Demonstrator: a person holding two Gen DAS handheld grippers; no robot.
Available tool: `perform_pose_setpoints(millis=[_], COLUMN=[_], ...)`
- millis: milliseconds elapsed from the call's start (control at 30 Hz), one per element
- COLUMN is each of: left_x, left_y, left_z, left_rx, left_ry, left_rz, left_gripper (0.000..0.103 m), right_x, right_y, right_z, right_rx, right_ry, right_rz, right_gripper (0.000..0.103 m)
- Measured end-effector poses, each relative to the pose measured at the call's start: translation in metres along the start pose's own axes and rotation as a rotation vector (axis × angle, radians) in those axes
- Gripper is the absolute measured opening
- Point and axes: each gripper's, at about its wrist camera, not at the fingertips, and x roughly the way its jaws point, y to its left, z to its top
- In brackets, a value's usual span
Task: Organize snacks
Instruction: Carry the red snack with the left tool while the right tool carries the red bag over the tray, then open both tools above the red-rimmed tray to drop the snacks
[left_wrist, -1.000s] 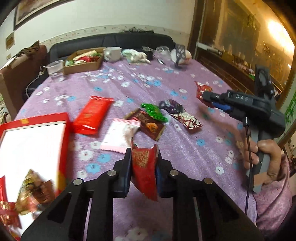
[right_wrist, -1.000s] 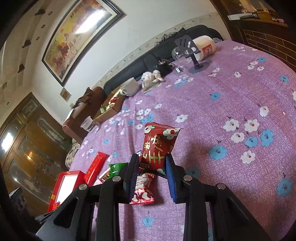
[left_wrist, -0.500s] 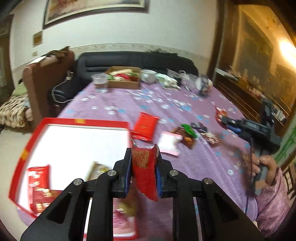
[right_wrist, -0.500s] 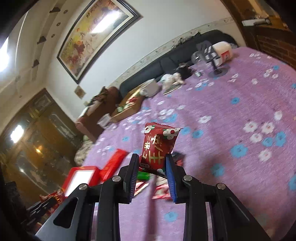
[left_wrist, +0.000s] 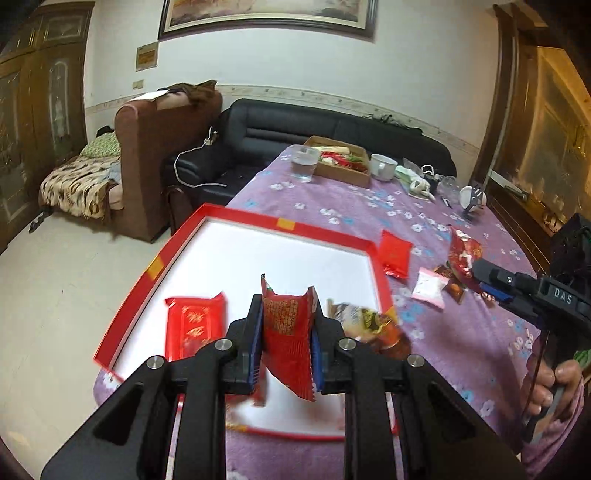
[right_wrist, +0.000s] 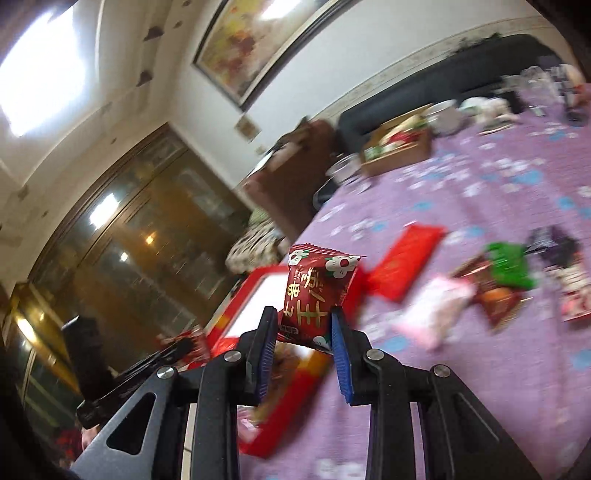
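We see the left gripper (left_wrist: 287, 334) clamped on a red snack packet (left_wrist: 286, 336), held above the red tray (left_wrist: 255, 218), whose white floor carries a flat red packet (left_wrist: 194, 325) and a blurred brownish one (left_wrist: 373, 325); the right gripper (right_wrist: 303, 334) is clamped on a dark red packet with white flowers (right_wrist: 317, 291), seemingly just beside the tray's edge, though blur hampers us; further out, loose snacks (left_wrist: 428, 286) lie on the purple flowered tablecloth (left_wrist: 332, 199).
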Motion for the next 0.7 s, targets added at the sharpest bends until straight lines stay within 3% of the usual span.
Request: perform_pose_setpoints(millis=[467, 700], left_x=[0.005, -0.001], left_y=[0.014, 0.026], left_z=[-0.016, -0.015], left_rx=[-0.025, -0.053], left_ry=[0.062, 0.047], left_rz=[-0.012, 0.013], left_gripper=[0.019, 0.034], right_x=[0.066, 0.060], right_y=[0.061, 0.064], right_z=[-0.027, -0.032], right_rx=[-0.109, -0.132], right_ry=[0.147, 0.143], right_rz=[0.017, -0.017], right_gripper=[0.032, 0.042])
